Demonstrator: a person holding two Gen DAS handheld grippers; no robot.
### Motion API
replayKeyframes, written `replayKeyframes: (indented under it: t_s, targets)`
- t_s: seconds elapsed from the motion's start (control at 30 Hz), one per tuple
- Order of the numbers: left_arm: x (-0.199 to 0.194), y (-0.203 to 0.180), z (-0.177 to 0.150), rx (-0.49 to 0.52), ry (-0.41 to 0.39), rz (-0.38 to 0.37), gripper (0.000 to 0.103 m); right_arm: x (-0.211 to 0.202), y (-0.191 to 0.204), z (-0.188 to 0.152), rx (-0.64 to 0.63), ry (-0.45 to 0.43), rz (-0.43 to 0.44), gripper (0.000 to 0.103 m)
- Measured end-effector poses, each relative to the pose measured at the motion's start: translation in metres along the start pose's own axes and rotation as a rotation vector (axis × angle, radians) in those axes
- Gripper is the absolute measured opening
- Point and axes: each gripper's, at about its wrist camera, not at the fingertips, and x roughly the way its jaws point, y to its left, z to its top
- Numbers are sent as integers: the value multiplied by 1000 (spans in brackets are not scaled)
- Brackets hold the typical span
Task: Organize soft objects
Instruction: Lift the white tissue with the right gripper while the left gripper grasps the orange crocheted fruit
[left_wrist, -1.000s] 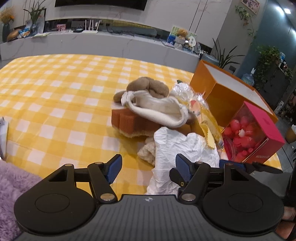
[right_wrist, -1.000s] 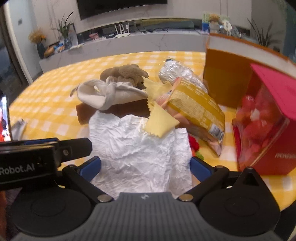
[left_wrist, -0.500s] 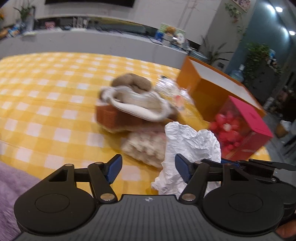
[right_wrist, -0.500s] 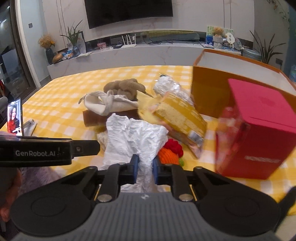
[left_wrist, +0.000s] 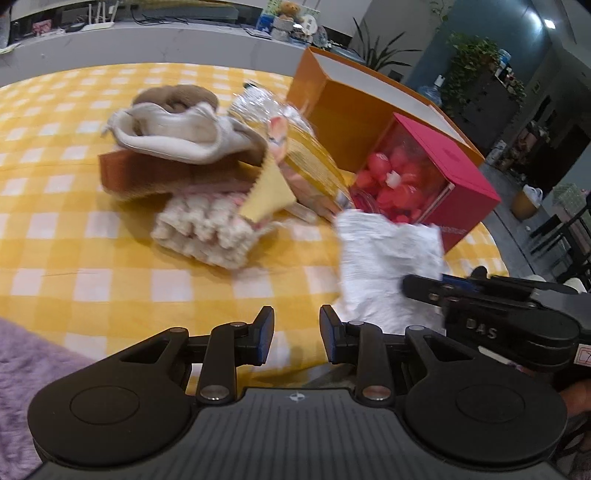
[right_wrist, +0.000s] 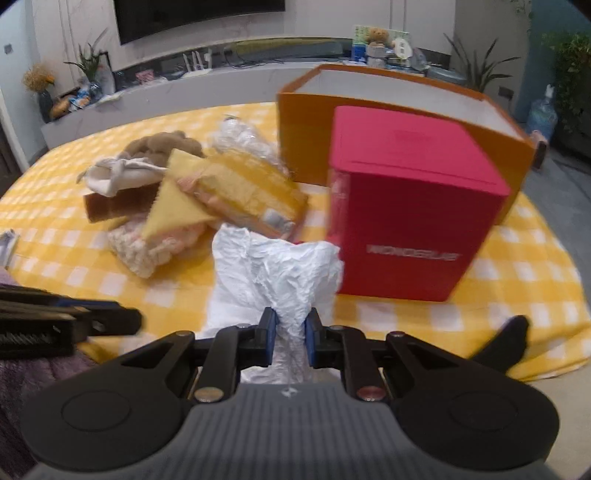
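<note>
My right gripper (right_wrist: 290, 326) is shut on a crumpled white cloth (right_wrist: 275, 269) and holds it above the yellow checked tablecloth (right_wrist: 517, 266), in front of the red box (right_wrist: 413, 206). The cloth also shows in the left wrist view (left_wrist: 388, 258), with my right gripper (left_wrist: 424, 286) clamped on it. My left gripper (left_wrist: 296, 334) is partly open and empty, left of the cloth. A pile of soft things lies behind: a cream knitted piece (left_wrist: 207, 229), a white cloth (left_wrist: 173, 136), a brown plush (left_wrist: 173, 98), a brown sponge block (left_wrist: 125, 173) and a yellow snack bag (left_wrist: 306, 166).
An open orange box (right_wrist: 369, 107) stands behind the red box at the right. A purple fluffy fabric (left_wrist: 26, 354) lies at the near left table edge. A long white counter (right_wrist: 147, 96) runs behind the table. The table's right edge is close to the red box.
My right gripper closed on the white cloth and pulled it right, off the pile, uncovering the cream knitted piece. My left gripper's jaws have narrowed and it stays empty.
</note>
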Motion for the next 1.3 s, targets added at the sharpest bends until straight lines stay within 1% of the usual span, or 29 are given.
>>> replayKeyframes:
  t_s: [0.07,0.1,0.13,0.17,0.2,0.23,0.27,0.3,0.33,0.37,0.4,0.47,0.5,0.67,0.7,0.73,0.77,0.8,0.83,0.9,0.93,0.97,1.0,1.1,1.2,1.3]
  targets:
    - [5,0,1,1,13,6,32,6,6,1,-19,-10,16,17]
    - [6,0,0,-5,14,6,32,9,8,2,-27,-7,23,22]
    - [6,1,1,-10,15,10,32,12,9,2,-26,-2,41,25]
    - [6,2,1,-17,14,22,32,13,9,2,-12,1,62,33]
    - [6,3,1,-21,12,31,32,13,8,2,5,1,78,47]
    - [6,5,1,-28,13,37,32,13,9,2,17,0,87,54]
    - [6,7,0,-39,14,43,32,13,10,2,26,-2,87,67]
    - [6,10,0,-51,14,49,32,12,12,2,31,-2,73,77]
    - [6,12,0,-60,14,52,32,12,15,1,33,-6,55,83]
    - [5,14,0,-68,13,54,32,12,17,0,27,-13,30,94]
    - [5,16,0,-73,11,56,32,11,21,-1,11,-22,-3,98]
    - [3,18,-1,-79,7,54,32,14,26,-4,-27,-34,-55,98]
    - [3,19,-1,-80,8,52,32,17,24,-4,-29,-21,-61,99]
    - [7,17,-2,-72,20,44,31,37,15,-4,51,35,-34,98]
    - [8,17,-2,-70,21,44,31,40,16,-4,45,41,-31,97]
    - [8,17,-2,-69,22,44,31,41,18,-5,27,45,-39,93]
    - [8,17,-2,-67,20,42,31,42,21,-7,1,51,-51,82]
    - [7,16,-2,-63,16,41,31,41,25,-9,-33,52,-73,74]
    - [6,15,-2,-54,9,40,31,38,27,-12,-54,46,-79,69]
    - [5,10,-1,-30,-3,40,31,35,27,-13,-79,45,-81,49]
    - [4,7,-1,-17,-8,40,31,32,26,-12,-81,46,-74,43]
    - [3,5,0,-3,-13,37,31,29,25,-12,-75,48,-58,30]
    - [2,2,0,12,-19,33,31,27,23,-11,-70,50,-46,22]
    - [-1,-6,2,50,-37,18,31,12,19,-5,-70,32,-18,18]
    - [-4,-14,6,81,-54,3,31,-5,11,1,-51,7,-6,18]
    - [-2,-25,13,129,-66,-10,32,-21,-2,8,-28,-33,-42,18]
